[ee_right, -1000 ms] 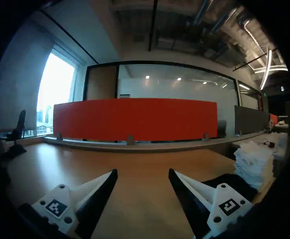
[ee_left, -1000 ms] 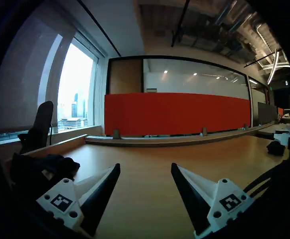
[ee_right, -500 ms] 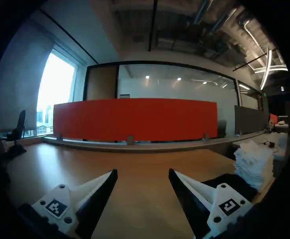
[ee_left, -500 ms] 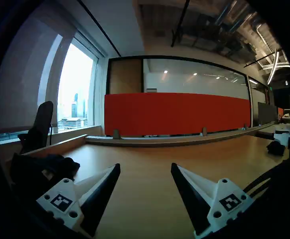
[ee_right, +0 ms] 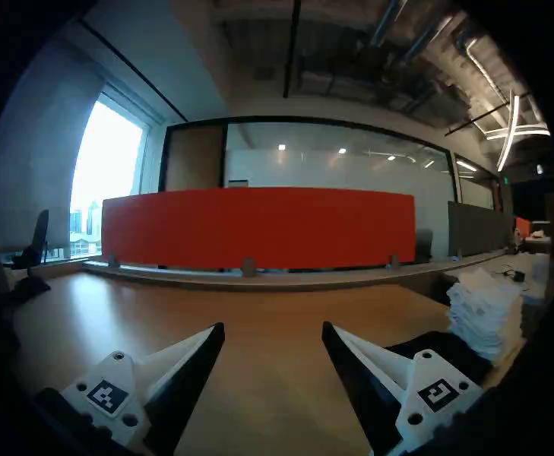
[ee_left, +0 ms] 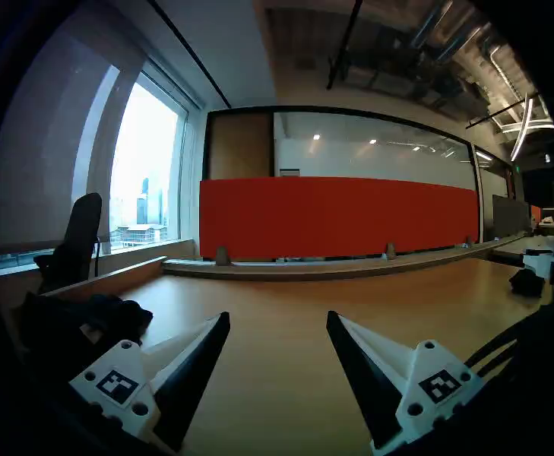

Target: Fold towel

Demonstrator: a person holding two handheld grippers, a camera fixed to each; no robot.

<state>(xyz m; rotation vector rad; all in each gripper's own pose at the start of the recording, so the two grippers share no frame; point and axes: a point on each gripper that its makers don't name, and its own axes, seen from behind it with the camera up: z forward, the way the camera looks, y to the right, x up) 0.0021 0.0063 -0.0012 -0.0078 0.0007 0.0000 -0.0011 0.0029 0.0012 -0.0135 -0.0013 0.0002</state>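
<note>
In the left gripper view my left gripper [ee_left: 278, 319] is open just above the wooden table [ee_left: 277, 357], nothing between its fingers. A heap of dark cloth [ee_left: 87, 323] lies to its left on the table. In the right gripper view my right gripper [ee_right: 273, 329] is open too, low over the same table [ee_right: 269, 357], holding nothing. A stack of folded white towels [ee_right: 485, 310] stands at the right, with a dark cloth [ee_right: 436, 346] lying in front of it beside the right finger.
A red partition [ee_left: 337, 216] runs along the table's far edge. An office chair [ee_left: 71, 254] stands by the window at the left. A small dark object [ee_left: 526, 283] and white items lie at the far right of the left gripper view.
</note>
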